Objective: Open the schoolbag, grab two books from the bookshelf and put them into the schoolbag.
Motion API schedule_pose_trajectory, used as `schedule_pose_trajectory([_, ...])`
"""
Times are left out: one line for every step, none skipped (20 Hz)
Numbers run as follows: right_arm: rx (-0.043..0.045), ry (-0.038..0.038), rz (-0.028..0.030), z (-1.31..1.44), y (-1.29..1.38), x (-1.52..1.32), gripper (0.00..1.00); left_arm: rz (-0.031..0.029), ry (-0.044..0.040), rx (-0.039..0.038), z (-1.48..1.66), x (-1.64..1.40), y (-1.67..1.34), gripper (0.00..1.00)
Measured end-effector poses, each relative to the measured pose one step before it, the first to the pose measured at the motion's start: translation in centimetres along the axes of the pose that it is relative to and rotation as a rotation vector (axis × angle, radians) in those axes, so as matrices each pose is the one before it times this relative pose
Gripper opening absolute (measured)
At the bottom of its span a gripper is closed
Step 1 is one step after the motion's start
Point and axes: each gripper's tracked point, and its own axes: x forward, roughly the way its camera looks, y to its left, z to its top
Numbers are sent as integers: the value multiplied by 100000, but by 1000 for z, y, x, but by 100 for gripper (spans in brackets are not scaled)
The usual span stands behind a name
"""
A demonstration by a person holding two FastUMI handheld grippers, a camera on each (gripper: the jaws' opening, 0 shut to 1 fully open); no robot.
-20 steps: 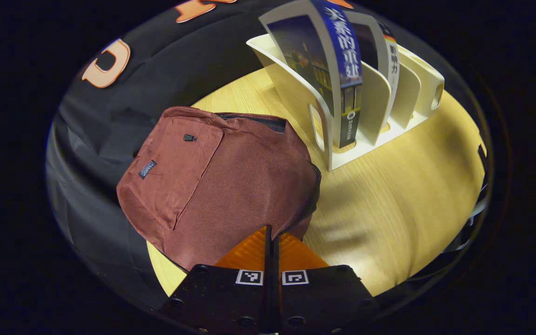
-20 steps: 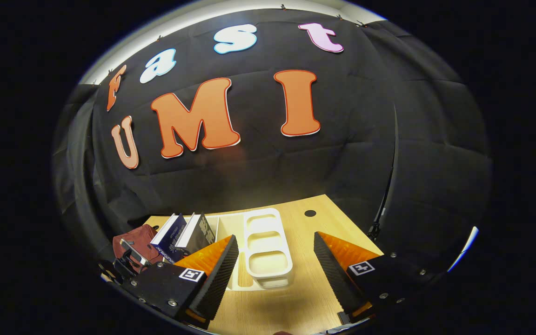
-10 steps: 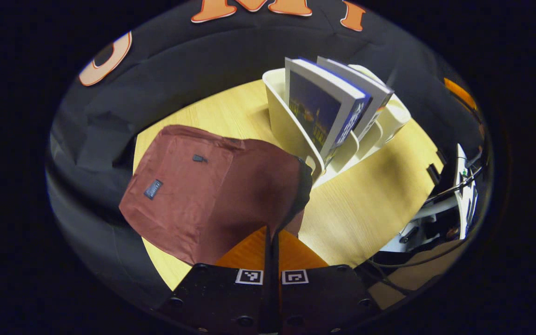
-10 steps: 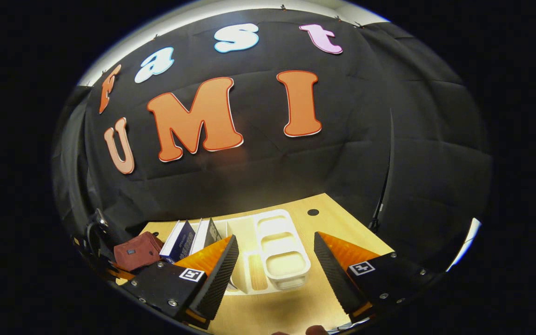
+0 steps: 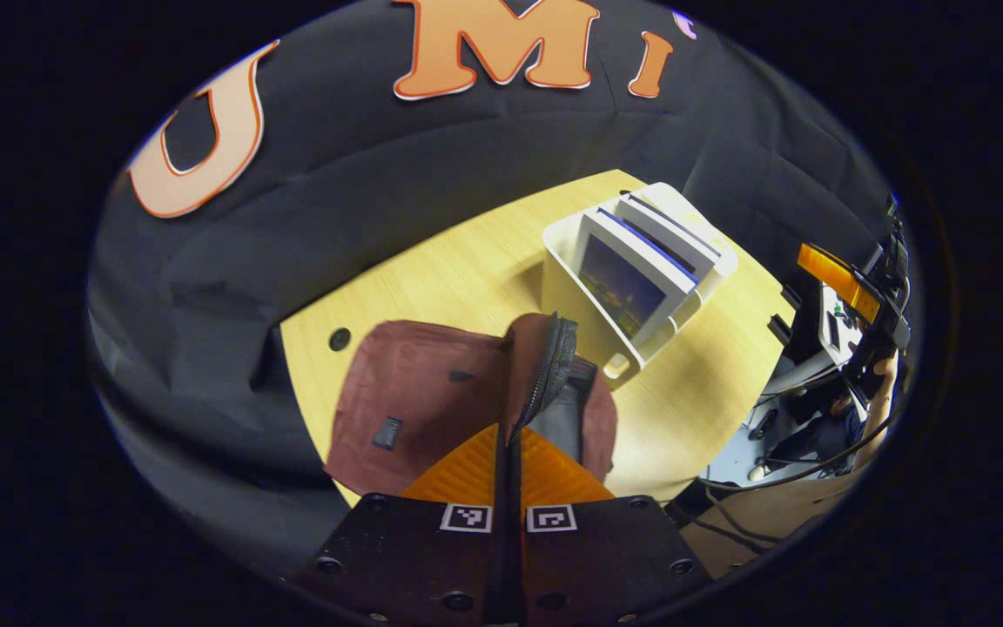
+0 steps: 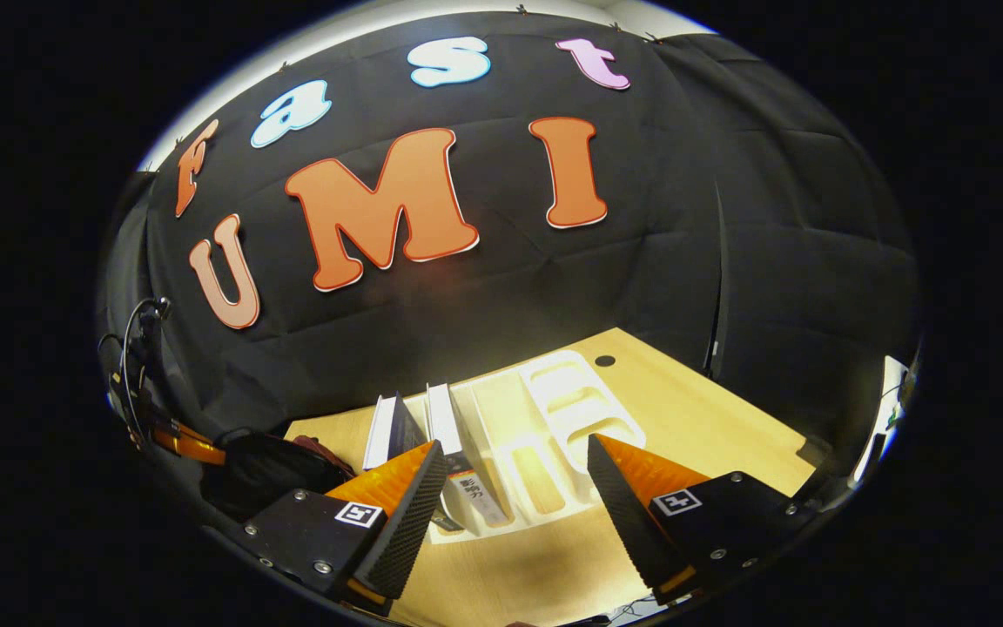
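Lighting: overhead, warm; bright glare on table (image 6: 710,418) and bookshelf (image 6: 554,409) in right gripper view. Cloth wall dim. Strong fisheye bending at edges. Focus sharp.

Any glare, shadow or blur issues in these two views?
Left gripper view: sharp, evenly lit; soft shadows beside the bookshelf and schoolbag on the table; fisheye bends the table edge. Right gripper view: bright glare washes out the bookshelf's empty slots; left side with the schoolbag is dark.
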Motion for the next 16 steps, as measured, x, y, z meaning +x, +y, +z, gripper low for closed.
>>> schedule_pose_trajectory([-241, 1406, -787, -218, 160, -47, 97, 918, -1014, 834, 438, -246, 924, 0])
schedule_pose_trajectory([-967, 934, -912, -47, 166, -157, 97, -447, -854, -103, 338, -217, 424, 0])
schedule_pose_trajectory([-1729, 702, -868, 267, 138, -53, 96, -952, -841, -251, 186, 91, 86, 1])
schedule_pose_trajectory([-2402, 558, -308, 252, 292, -108, 97, -961, -626, -52, 66, 355, -40, 1])
schedule_pose_trajectory([-2420, 397, 284, 526, 415, -13, 97, -1518, -291, -259, 28, 322, -218, 1])
schedule_pose_trajectory([-2195, 700, 1081, 673, 611, 86, 97, -1800, -442, -466, 9, 335, -317, 1])
schedule_pose_trajectory([-2461, 414, 1103, 899, 761, 404, 96, -1264, -451, -133, -81, 272, -186, 1])
schedule_pose_trajectory([-2545, 529, 1461, 1087, 722, 425, 97, -631, -350, 221, -113, 399, -48, 1])
schedule_pose_trajectory([-2050, 1353, 1941, 885, 1037, 619, 96, -259, -455, 141, 45, 311, 102, 1])
schedule_pose_trajectory([-1810, 1891, 1687, 820, 1023, 527, 97, -152, -548, -21, 33, -23, 37, 1])
schedule_pose_trajectory([-3212, 961, -182, 1082, 826, 468, 96, -80, -349, -112, 180, 173, 129, 1])
schedule_pose_trajectory([-4265, 760, 565, 971, 996, 851, 97, -329, -179, -353, -30, 131, 40, 1])
schedule_pose_trajectory([-2891, 1621, 1755, 780, 1377, 802, 97, -822, -153, -869, 83, 45, -84, 1])
schedule_pose_trajectory([-1844, 2383, 3323, 664, 1676, 655, 97, -922, 48, -1221, -83, 36, 4, 1])
schedule_pose_trajectory([-1915, 4069, 3020, 257, 1667, 1007, 97, -577, 0, -1163, 55, 112, 31, 1])
schedule_pose_trajectory([-1563, 5520, 2447, -516, 1111, 1387, 97, -489, -167, -988, 32, 111, 15, 1])
